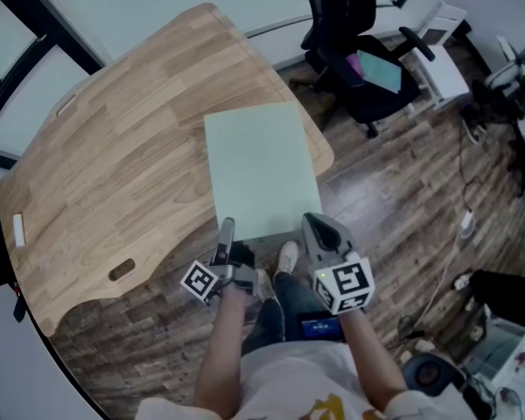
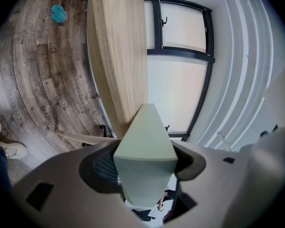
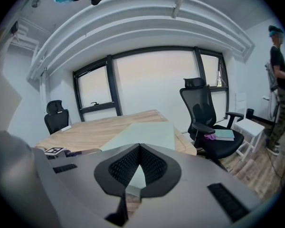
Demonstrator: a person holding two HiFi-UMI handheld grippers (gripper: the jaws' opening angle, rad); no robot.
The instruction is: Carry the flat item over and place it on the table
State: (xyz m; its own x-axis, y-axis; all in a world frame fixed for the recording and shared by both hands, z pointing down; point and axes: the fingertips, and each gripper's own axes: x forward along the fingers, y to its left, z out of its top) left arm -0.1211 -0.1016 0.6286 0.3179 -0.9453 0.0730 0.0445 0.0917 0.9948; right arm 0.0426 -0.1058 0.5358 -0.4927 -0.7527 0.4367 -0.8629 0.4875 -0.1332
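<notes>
A flat pale green board (image 1: pixel 261 169) reaches over the near right part of the wooden table (image 1: pixel 131 147); its near end sticks out past the table's edge. My left gripper (image 1: pixel 226 227), rolled on its side, is shut on the board's near left edge. In the left gripper view the board (image 2: pixel 145 141) fills the gap between the jaws (image 2: pixel 145 158), with the table (image 2: pixel 118 46) beyond. My right gripper (image 1: pixel 319 226) sits over the near right corner. Its jaws (image 3: pixel 140 148) meet at the tips with nothing clamped, and the board (image 3: pixel 147 129) shows below and beyond them.
A black office chair (image 1: pixel 367 68) with a teal book on its seat stands beyond the table's right end, beside a white stool (image 1: pixel 442 64). A person (image 3: pixel 278 80) stands at the far right of the room. Cables (image 1: pixel 462 226) lie on the floor to my right.
</notes>
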